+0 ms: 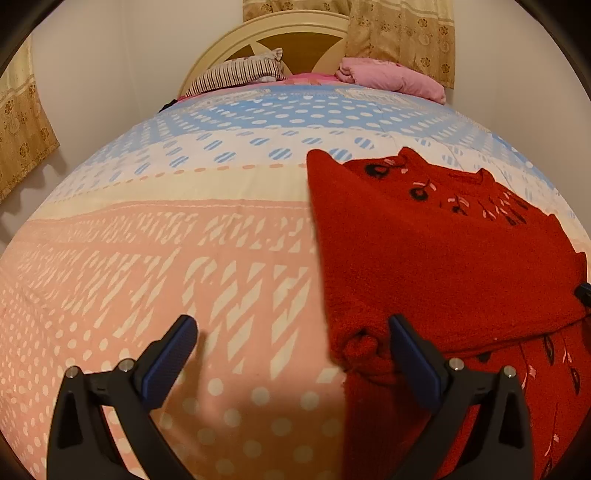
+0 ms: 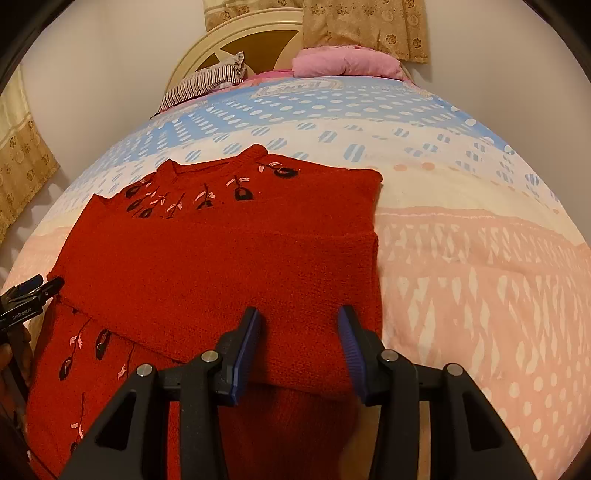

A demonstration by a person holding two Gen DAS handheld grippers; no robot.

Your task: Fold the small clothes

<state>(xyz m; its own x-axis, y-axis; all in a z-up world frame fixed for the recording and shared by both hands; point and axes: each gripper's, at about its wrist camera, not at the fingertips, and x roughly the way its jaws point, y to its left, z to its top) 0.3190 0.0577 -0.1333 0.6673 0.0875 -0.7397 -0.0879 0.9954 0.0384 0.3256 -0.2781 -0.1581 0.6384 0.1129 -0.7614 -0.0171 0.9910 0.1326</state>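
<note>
On the patterned bedspread [image 2: 480, 266] lies a red knitted sweater [image 2: 229, 266] — partly folded, both sleeves turned across its front, collar toward the headboard [image 2: 236, 33], hem toward the cameras. Black-and-pink flower embroidery shows near the collar and again on the lower front, left of the folded sleeve.

Right gripper [image 2: 299, 350]: over the sweater's near edge, jaws parted, with the red sleeve fabric lying between the blue pads [image 2: 243, 354]; whether the pads touch the fabric cannot be told.

Left gripper [image 1: 291, 358]: at the sweater's left edge, jaws spread wide, holding nothing. Its right finger [image 1: 413, 358] sits against the bunched cuff at the sweater's near corner; its left finger stands over bare bedspread [image 1: 147, 280]. In the right wrist view this gripper [image 2: 33, 291] shows only as a dark tip at the sweater's left side.

Beyond the sweater's collar — a striped pillow [image 2: 207, 83] and a pink bundle of bedding [image 2: 347, 62] against the cream headboard, with tan flowered curtains [image 2: 365, 26] above.
</note>
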